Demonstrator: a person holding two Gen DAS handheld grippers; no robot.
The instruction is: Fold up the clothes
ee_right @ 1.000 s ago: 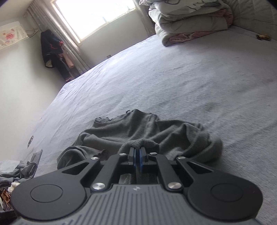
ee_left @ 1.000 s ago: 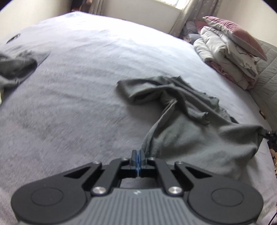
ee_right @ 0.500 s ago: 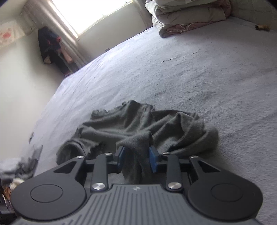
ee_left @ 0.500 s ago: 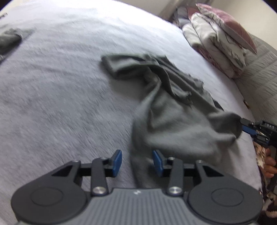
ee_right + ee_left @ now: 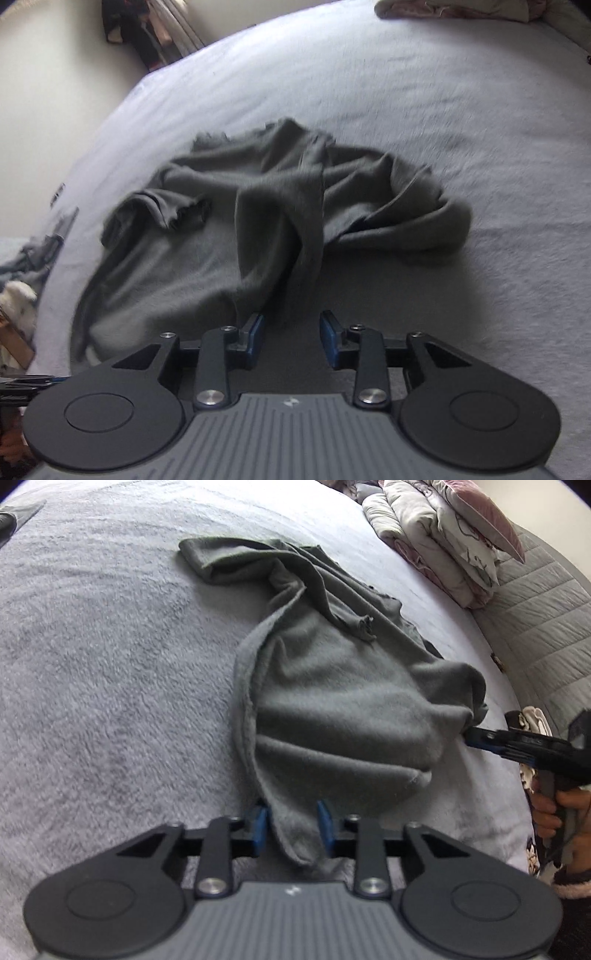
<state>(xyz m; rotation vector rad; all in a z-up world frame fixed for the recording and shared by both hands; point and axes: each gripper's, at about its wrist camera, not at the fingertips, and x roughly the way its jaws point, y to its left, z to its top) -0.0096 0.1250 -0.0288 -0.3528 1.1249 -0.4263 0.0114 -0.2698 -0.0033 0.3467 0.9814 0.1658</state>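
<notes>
A crumpled dark grey garment (image 5: 332,709) lies on the pale grey bed blanket (image 5: 110,664). My left gripper (image 5: 292,825) is at its near hem. Its jaws are closing, with a fold of the hem lying loosely between the blue pads (image 5: 260,825). In the right wrist view the same garment (image 5: 221,251) spreads ahead of my right gripper (image 5: 291,332), which stands open. A hanging fold ends just in front of its left pad, and only shadow lies between the jaws. The right gripper (image 5: 480,738) also shows at the garment's right corner.
Folded bedding and a pillow (image 5: 443,546) are stacked at the bed's far right by a quilted headboard (image 5: 546,609). A hand (image 5: 554,808) holds the right gripper. More clothes (image 5: 37,251) lie at the bed's left edge. Dark clothing (image 5: 140,33) hangs by the far wall.
Both grippers were shut on the garment a second ago and have let go. The cloth has sunk onto the bed. Both views tilted downward. The left jaws are narrower than half a second ago.
</notes>
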